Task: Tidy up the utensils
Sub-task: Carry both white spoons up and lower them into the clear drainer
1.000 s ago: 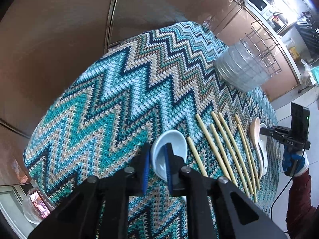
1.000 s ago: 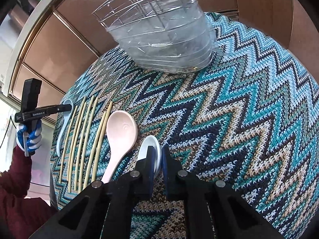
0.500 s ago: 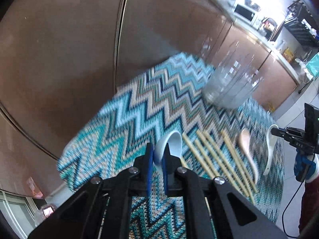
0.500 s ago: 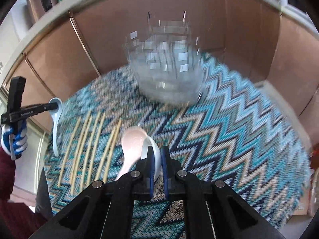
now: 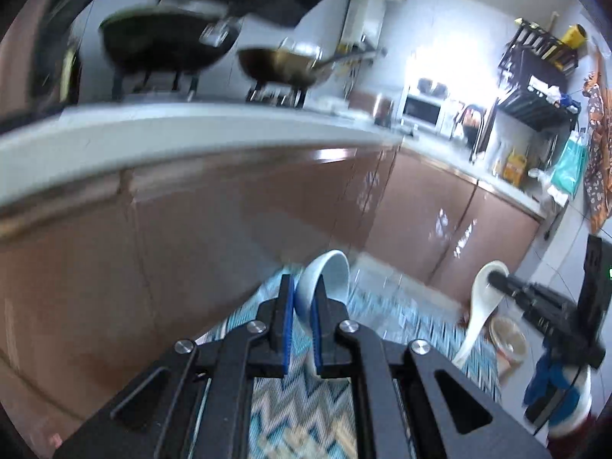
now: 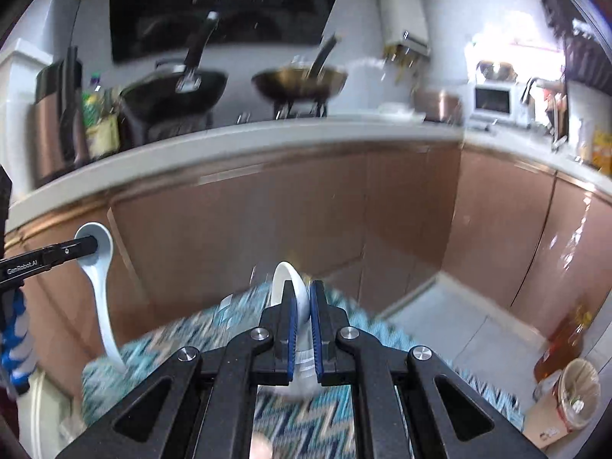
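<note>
Left claw (image 5: 302, 306) is clamped on a pale blue spoon (image 5: 325, 279); right claw (image 6: 302, 306) is clamped on a white spoon (image 6: 290, 287). Both spoons are held clear above the zigzag-clothed bench (image 6: 183, 344).

Glossy glazed-looking spoon (image 5: 325, 279), matt knitted zigzag cloth (image 5: 298, 409) (blurred, probably yarn), shiny brown cabinet doors (image 5: 229, 222).

Home kitchen: white countertop (image 6: 267, 134) over glossy brown cabinets (image 6: 290, 206), two woks (image 6: 300, 82) on burners above, microwave (image 6: 493, 101) farther right along the countertop, dish rack (image 5: 535, 88) beyond.
</note>
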`<state>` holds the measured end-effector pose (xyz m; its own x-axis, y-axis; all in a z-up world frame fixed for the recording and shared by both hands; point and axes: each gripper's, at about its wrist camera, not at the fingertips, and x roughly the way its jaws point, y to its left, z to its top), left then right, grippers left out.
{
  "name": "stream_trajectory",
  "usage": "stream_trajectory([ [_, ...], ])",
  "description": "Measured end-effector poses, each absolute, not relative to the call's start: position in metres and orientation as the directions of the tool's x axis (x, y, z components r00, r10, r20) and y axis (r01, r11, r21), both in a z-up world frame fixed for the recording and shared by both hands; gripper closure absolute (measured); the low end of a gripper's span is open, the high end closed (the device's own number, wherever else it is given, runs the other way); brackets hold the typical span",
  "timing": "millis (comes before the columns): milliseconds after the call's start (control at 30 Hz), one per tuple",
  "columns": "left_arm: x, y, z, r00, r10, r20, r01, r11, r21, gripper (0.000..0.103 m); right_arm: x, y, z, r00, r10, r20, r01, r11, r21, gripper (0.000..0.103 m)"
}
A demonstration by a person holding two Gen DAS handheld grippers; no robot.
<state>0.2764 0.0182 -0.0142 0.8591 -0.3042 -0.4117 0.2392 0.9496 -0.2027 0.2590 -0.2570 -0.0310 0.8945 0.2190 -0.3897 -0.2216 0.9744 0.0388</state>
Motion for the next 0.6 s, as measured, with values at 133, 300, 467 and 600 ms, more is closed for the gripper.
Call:
stream_trajectory([
  [133, 0.297, -0.019, 0.0, 0.916, -0.234, -0.326, 0.199, 0.97, -0.138, 0.096, 0.276, -0.248, -0.033, 0.943, 0.131, -0.306, -0.138, 0.99, -0.001, 0.096],
  [300, 0.324, -0.059, -0.024, 0.953, -0.152, -0.261, 0.141, 0.988, -0.059, 0.096, 0.298, -0.244, -0.058, 0.971, 0.041, -0.235, -0.048, 0.999, -0.025, 0.096],
  [467, 0.333, -0.081, -0.063, 0.967, -0.11, -0.229, 0.11, 0.994, -0.013, 0.096, 0.314, -0.241, -0.093, 0.98, -0.005, -0.197, 0.0, 1.0, -0.028, 0.096],
  [600, 0.335, -0.087, -0.09, 0.972, -0.093, -0.218, 0.099, 0.995, 0.017, 0.095, 0.316, -0.239, -0.123, 0.98, 0.006, -0.198, -0.009, 1.0, -0.014, 0.092],
])
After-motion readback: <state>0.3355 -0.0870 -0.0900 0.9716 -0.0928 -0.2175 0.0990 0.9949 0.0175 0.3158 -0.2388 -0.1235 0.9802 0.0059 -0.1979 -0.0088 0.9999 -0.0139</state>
